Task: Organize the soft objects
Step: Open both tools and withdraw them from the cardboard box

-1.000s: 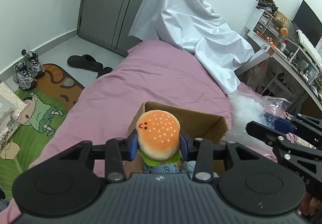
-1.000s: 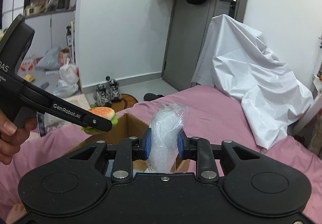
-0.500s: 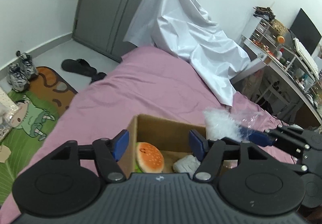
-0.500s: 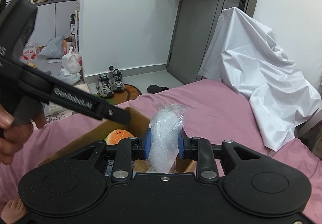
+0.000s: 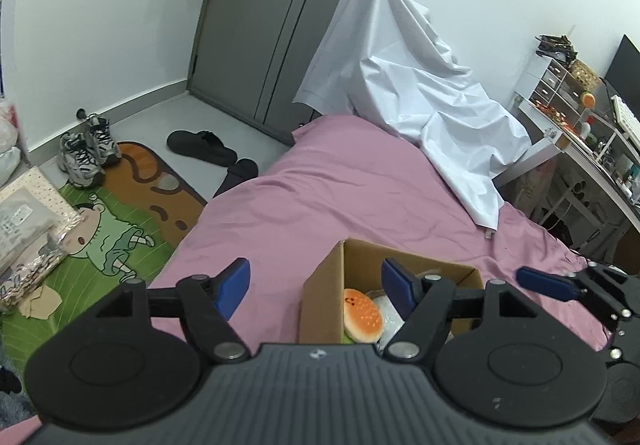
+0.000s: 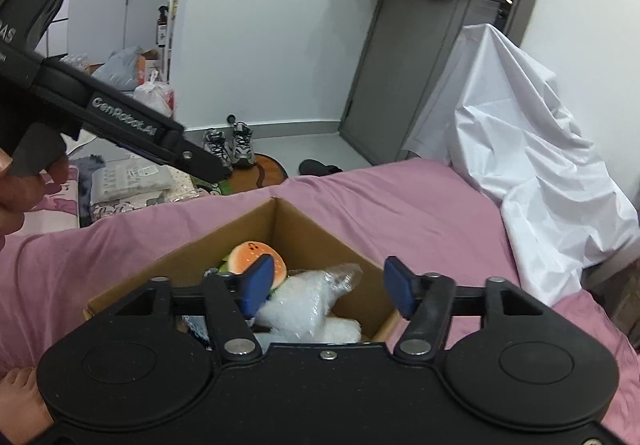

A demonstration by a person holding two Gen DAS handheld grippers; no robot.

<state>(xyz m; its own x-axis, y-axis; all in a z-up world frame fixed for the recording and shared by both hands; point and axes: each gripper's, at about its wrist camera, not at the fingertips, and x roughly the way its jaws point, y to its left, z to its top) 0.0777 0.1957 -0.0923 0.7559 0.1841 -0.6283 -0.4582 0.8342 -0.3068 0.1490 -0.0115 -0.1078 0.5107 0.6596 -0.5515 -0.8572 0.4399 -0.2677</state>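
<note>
An open brown cardboard box [image 6: 320,241] sits on a bed spread with a pink sheet [image 5: 320,197]. Inside the box lies a round orange plush hamburger with a small stitched face [image 6: 252,257], resting toward the far left corner in the right wrist view; just beside it, touching its lower edge, lies a crumpled clear plastic bag of white filling [image 6: 304,305]. The right gripper [image 6: 326,287] hangs over the box with its blue-padded jaws opening; the bag lies below and between them, but the pads do not press on it, so it is released. The left gripper [image 5: 316,283] is held over the near-left corner of the box, its jaws likewise opening, with nothing grasped; the hamburger shows beneath it inside the box [image 5: 362,315]. In the right wrist view the left gripper's black body [image 6: 132,125] crosses the upper left, held by a hand [image 6: 24,185]. A white draped cloth [image 5: 408,93] covers the far end of the bed, and a pair of grey sneakers [image 5: 86,149] stands on the floor beside a cartoon-printed mat [image 5: 120,229].
</note>
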